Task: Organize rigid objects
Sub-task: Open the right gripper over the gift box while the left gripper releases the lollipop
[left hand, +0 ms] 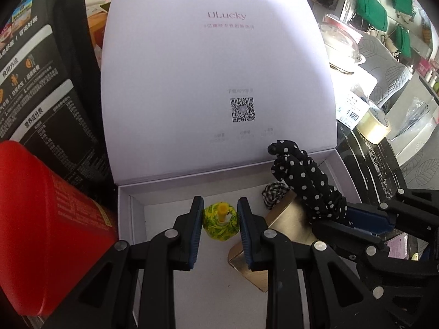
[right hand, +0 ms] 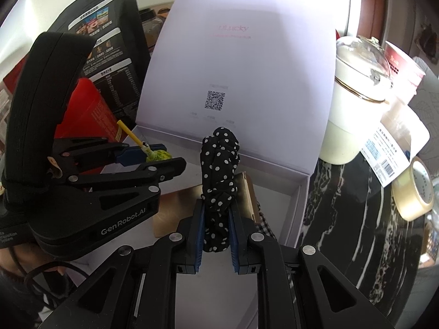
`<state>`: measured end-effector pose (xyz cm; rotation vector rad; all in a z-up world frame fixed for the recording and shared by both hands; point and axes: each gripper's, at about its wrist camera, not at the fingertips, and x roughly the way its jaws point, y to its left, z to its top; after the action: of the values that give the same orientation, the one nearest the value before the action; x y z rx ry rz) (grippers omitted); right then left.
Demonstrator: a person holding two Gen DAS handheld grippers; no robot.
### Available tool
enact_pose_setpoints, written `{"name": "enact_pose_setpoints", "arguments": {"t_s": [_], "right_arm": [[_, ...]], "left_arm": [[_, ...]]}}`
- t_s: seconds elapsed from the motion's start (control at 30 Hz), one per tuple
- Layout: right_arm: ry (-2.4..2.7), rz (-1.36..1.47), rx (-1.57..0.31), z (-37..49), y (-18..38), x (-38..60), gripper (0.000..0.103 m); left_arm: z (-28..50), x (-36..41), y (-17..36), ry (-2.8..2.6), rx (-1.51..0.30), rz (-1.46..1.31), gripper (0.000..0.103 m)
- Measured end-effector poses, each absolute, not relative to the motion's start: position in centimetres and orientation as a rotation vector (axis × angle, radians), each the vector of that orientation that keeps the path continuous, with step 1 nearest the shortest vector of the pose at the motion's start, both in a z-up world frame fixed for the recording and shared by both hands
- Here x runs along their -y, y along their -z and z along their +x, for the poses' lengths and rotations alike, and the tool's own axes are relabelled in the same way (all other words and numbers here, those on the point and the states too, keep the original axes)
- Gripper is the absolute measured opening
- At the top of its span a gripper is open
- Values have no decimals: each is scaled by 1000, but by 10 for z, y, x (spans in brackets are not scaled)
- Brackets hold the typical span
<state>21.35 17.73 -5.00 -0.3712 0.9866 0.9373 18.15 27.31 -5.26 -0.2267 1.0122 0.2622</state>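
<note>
An open white gift box (left hand: 131, 219) has its lid (left hand: 214, 82) standing upright behind it. Over the box floor, my left gripper (left hand: 221, 205) is shut on a lollipop in a yellow-green wrapper (left hand: 219, 222). In the right wrist view the lollipop (right hand: 157, 155) shows its yellow stick pointing up and left out of the left gripper (right hand: 171, 155). My right gripper (right hand: 216, 205) is shut on a black polka-dot fabric hair tie (right hand: 219, 170), held upright over a gold box (right hand: 181, 205). In the left wrist view, the right gripper (left hand: 332, 219) reaches in from the right with the hair tie (left hand: 304, 178).
A gold box (left hand: 290, 219) and a checked fabric piece (left hand: 274, 192) lie in the white box. A red canister (left hand: 41, 233) and a black carton (left hand: 41, 96) stand to its left. On the dark marble top (right hand: 343, 219) are a tape roll (right hand: 414, 192) and a white lidded cup (right hand: 354, 104).
</note>
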Motion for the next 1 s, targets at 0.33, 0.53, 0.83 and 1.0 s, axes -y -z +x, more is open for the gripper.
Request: {"name": "enact_pose_setpoints", "arguments": {"t_s": [0.33,0.53,0.83,1.0], "right_arm": [[-907,-369,-978,215,37,-158,36],[-884,-355,-968,211,27,-143,39],[-860,-364,-936,195,10,-126,39],[-848,-359,-912,186,-3,-116,39]], "left_arm": [[187,-263,54,-275,-1060,-212,25],[182,-260,47,-285,-1062,-213,26],[173,-247,30,-299,-1035,-184,26],[165,-242,20,-305,-1024,-179,38]]}}
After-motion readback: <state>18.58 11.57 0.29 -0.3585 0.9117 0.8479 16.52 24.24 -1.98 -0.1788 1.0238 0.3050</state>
